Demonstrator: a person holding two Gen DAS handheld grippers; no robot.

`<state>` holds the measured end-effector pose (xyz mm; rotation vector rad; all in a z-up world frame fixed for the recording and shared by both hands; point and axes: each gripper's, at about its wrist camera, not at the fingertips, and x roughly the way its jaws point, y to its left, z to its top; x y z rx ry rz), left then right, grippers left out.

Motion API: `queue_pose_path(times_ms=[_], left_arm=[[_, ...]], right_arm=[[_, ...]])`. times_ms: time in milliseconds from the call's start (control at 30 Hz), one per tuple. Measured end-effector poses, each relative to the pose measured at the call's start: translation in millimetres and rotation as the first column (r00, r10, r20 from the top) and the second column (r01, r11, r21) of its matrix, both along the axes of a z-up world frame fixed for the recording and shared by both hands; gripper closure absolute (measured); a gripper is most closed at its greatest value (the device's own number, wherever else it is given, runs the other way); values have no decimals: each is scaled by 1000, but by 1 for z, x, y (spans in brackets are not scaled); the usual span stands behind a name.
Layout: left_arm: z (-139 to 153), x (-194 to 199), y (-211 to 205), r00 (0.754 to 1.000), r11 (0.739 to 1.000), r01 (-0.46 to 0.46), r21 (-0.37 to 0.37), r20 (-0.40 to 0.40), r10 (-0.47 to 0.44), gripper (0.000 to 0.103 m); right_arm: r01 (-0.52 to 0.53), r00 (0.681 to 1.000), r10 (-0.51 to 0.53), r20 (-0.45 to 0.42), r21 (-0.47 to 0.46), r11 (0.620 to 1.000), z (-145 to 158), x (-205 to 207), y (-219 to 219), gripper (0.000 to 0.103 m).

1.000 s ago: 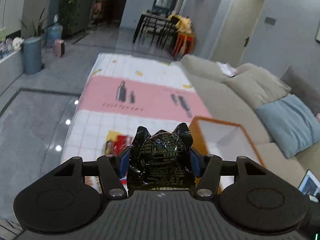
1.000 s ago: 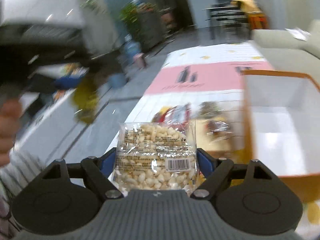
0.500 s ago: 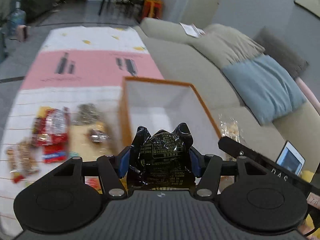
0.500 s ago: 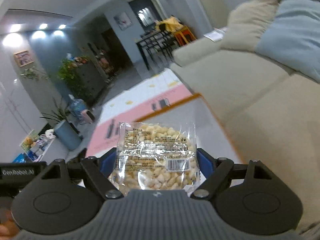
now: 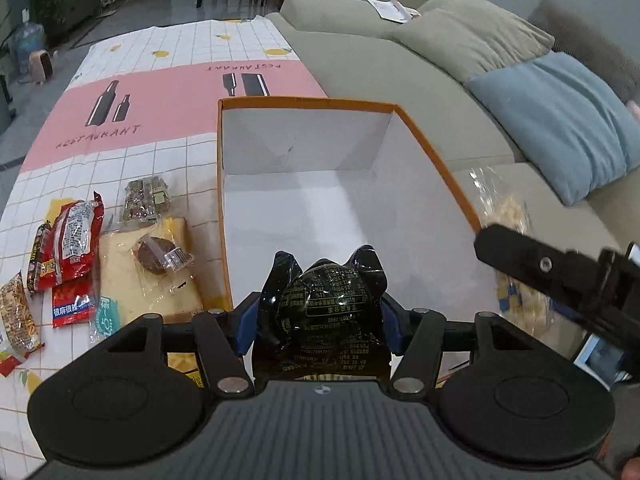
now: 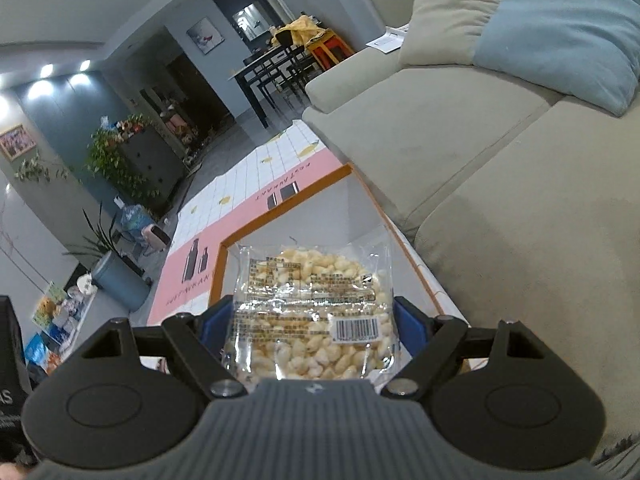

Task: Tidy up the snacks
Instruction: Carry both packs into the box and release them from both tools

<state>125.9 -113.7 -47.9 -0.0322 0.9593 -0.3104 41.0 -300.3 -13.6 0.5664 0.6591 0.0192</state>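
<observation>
1. The left gripper (image 5: pixel 318 314) is clamped on a glossy black snack pouch (image 5: pixel 326 312) with fine gold print too small to read, held over the near end of the orange-rimmed white box (image 5: pixel 436 152).
2. The right gripper (image 6: pixel 310 322) is clamped on a clear packet of pale puffed kernels (image 6: pixel 310 308) with a barcode sticker; its text is illegible. The packet is at the box's near right corner.
3. The box stands on a tablecloth (image 5: pixel 160 96) whose pink band reads "RESTAURANT" beside bottle silhouettes.
4. Left of the box, on the cloth, lie a red sausage packet (image 5: pixel 74 236) with Chinese writing, a wrapped sponge cake slice (image 5: pixel 148 280), a brown round snack (image 5: pixel 156 254) lying on that slice, and a green-brown bar packet (image 5: pixel 144 198).
5. A beige sofa (image 5: pixel 400 68) with a blue cushion (image 5: pixel 568 120) runs along the cloth's right edge.
</observation>
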Motion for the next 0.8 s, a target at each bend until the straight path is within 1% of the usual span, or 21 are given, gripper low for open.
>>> queue_pose_path(times_ms=[67, 167, 233, 300, 400, 433, 500, 533, 633, 800], left_arm=[[0, -3, -2, 1000, 1000, 3, 30, 27, -4, 24], [3, -11, -4, 996, 996, 40, 81, 75, -46, 20], [8, -17, -3, 992, 994, 38, 100, 115, -49, 18], [15, -21, 1, 989, 995, 31, 99, 138, -44, 16], [25, -21, 13, 990, 997, 8, 77, 140, -18, 16], [27, -19, 16, 991, 996, 6, 86, 132, -17, 16], [31, -20, 24, 990, 996, -17, 85, 140, 5, 16], [33, -20, 29, 989, 996, -27, 84, 147, 14, 16], [34, -18, 40, 987, 995, -48, 91, 157, 33, 16], [30, -12, 56, 989, 993, -84, 80, 128, 73, 16]], right_arm=[[-5, 1000, 5, -3, -15, 1000, 0, 3, 1, 23], [-1, 1000, 1, -18, -23, 1000, -6, 9, -1, 22], [0, 999, -1, -34, -26, 1000, -9, 11, -2, 22], [-1, 999, 0, -47, -38, 999, -10, 14, 0, 22], [-8, 998, 2, -66, -86, 996, -11, 17, 6, 22], [-16, 997, 8, -72, -104, 994, -12, 18, 8, 22], [-35, 996, 26, -80, -111, 993, -16, 20, 11, 22], [-60, 994, 48, -95, -128, 990, -17, 21, 15, 22], [-98, 991, 75, -108, -229, 969, -19, 27, 29, 22], [-168, 981, 116, -155, -387, 906, -27, 37, 51, 22]])
